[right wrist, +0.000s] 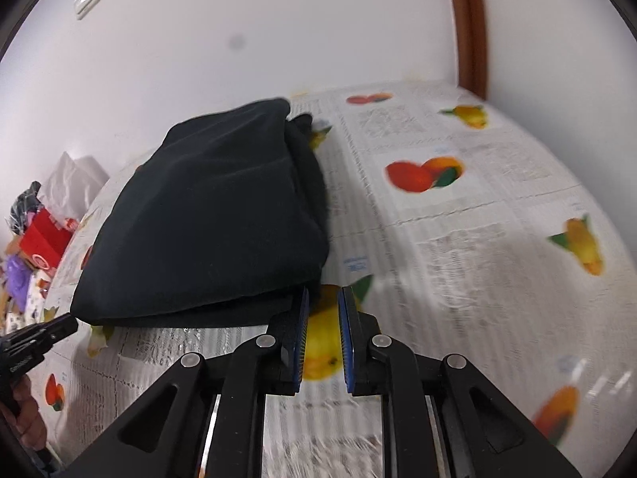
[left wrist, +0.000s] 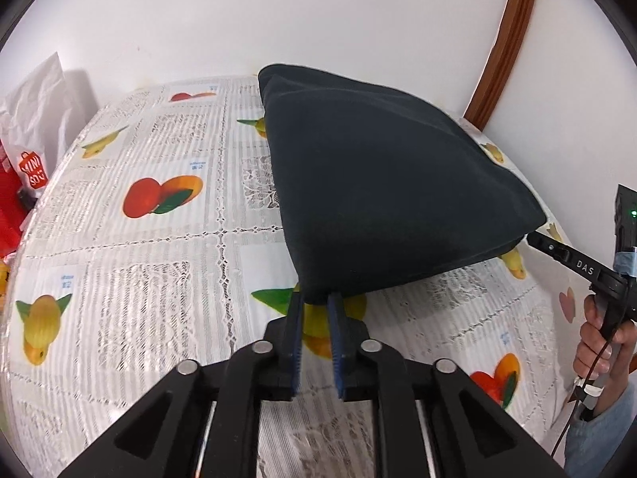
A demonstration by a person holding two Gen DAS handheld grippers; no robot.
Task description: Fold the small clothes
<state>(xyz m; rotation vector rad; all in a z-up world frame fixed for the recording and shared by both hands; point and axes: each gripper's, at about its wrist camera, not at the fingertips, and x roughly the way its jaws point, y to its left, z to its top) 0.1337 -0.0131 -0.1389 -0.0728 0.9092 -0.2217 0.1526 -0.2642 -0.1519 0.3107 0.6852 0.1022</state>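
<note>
A dark, folded garment (left wrist: 382, 183) lies on the fruit-print tablecloth (left wrist: 151, 263); it also shows in the right wrist view (right wrist: 215, 215). My left gripper (left wrist: 316, 298) sits at the garment's near corner, its jaws slightly apart with the cloth edge just at the tips. My right gripper (right wrist: 323, 294) is open at the garment's other near corner, with no cloth between its blue pads (right wrist: 345, 330). In the left wrist view the right gripper (left wrist: 535, 239) touches the garment's right corner. In the right wrist view the left gripper (right wrist: 59, 328) meets the cloth's left corner.
A white wall stands behind the table. A brown wooden frame (left wrist: 505, 40) runs up the right. A white and red shopping bag (left wrist: 32, 151) and other clutter (right wrist: 36, 239) sit off the table's left end.
</note>
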